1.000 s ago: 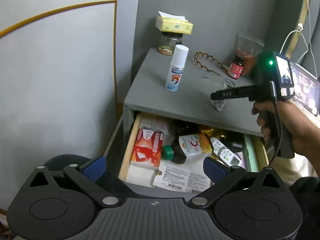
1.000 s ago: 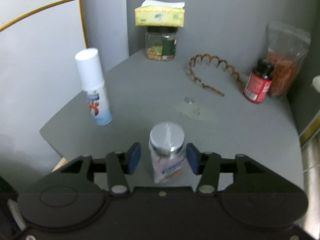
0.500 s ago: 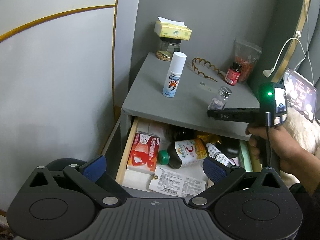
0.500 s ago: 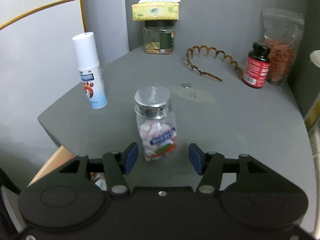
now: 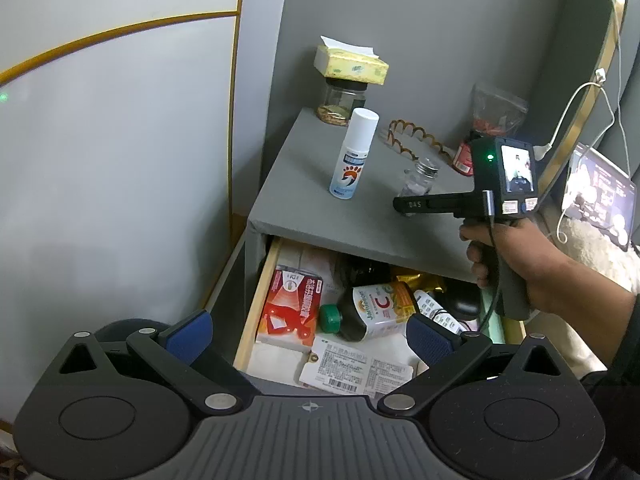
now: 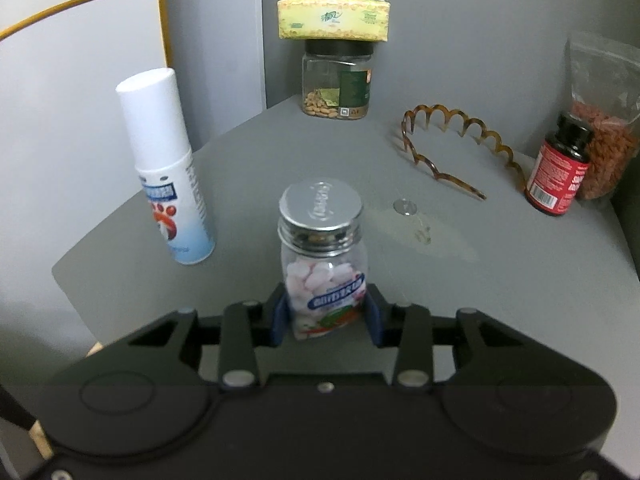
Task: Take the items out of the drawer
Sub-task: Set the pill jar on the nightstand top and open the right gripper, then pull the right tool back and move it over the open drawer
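2 hand-held grippers, 2 jobs. Right hand-held gripper (image 6: pixel 326 316), lower centre of its own view, has the small clear jar w/ silver screw lid & pink-white sweets (image 6: pixel 324 280) between its blue pads. Jaws have just been closing and the pads look to sit vs. the jar's sides, low on the label, so a narrow grip on the jar. Jar stands upright on the grey counter (image 6: pixel 500 280), centre frame, i.e. already out of the open wood-sided drawer (image 5: pixel 256 312). A low hold prob. keeps the jar steady.

Left hand-held gripper (image 5: pixel 310 336), bottom of its view, is spread wide w/ nothing gripped. It hangs over the drawer, prob. lined up for the next pick.

Views differ. Only the left view shows what's left in the drawer: red-and-white flat box (image 5: pixel 292 304), dark bottle w/ green cap & orange "C" label (image 5: pixel 372 312), white printed paper tags (image 5: pixel 352 364), all lower centre. It also shows the person's hand (image 5: pixel 520 264) on the right grip, mid-right. There the jar is half hidden & blurred. Right view gives pad contact, the jar's label, and the tall white spray can w/ paw logo (image 6: pixel 164 168) near the jar, left of centre, not touching.
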Tool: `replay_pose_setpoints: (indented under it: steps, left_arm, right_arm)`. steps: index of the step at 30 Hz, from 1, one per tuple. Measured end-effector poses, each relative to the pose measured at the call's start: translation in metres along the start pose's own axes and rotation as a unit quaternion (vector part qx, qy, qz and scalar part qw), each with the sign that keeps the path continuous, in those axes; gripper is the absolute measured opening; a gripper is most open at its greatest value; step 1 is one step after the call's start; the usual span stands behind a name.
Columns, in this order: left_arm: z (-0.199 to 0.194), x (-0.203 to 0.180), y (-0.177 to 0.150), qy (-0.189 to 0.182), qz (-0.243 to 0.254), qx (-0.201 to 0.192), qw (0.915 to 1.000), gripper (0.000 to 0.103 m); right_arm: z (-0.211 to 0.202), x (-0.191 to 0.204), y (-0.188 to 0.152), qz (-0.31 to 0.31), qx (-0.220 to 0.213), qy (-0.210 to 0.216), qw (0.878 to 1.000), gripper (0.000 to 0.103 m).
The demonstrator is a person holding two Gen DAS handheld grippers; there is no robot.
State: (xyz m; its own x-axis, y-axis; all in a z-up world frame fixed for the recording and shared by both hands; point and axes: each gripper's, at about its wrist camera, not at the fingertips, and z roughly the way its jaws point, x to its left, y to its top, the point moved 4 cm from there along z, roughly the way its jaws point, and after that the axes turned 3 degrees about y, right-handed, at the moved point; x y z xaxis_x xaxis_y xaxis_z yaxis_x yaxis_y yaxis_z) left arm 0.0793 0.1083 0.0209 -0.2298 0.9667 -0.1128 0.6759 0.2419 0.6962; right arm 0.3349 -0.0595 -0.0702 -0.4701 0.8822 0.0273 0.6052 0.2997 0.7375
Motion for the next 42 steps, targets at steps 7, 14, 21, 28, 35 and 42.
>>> replay_pose_setpoints:
  steps: [7, 14, 21, 28, 35, 42]
  left_arm:
    - [-0.005, -0.002, 0.002, -0.004, 0.004, -0.008, 1.0, 0.102]
    - [-0.012, -0.008, 0.005, -0.012, 0.01, -0.015, 0.9998, 0.102]
    - [-0.034, -0.014, 0.01, -0.006, 0.028, -0.039, 0.9988, 0.102]
    - [-0.054, -0.011, 0.021, 0.028, 0.061, -0.041, 0.9969, 0.102]
    - [-0.071, -0.01, 0.027, 0.054, 0.064, -0.031, 0.996, 0.102]
    - [-0.073, -0.026, 0.029, 0.053, 0.081, -0.015, 0.9952, 0.102]
  right_arm:
    - [-0.039, 0.0, -0.019, 0.005, -0.044, -0.027, 0.999, 0.065]
    - [-0.133, -0.029, -0.06, 0.139, -0.039, 0.007, 0.989, 0.074]
    - [-0.245, -0.032, -0.118, 0.228, 0.013, 0.044, 0.973, 0.074]
    - [-0.308, -0.025, -0.134, 0.225, 0.019, 0.042, 0.973, 0.076]
    - [-0.324, -0.029, -0.146, 0.259, 0.02, 0.036, 0.965, 0.076]
    - [-0.333, -0.028, -0.139, 0.248, 0.029, 0.032, 0.968, 0.076]
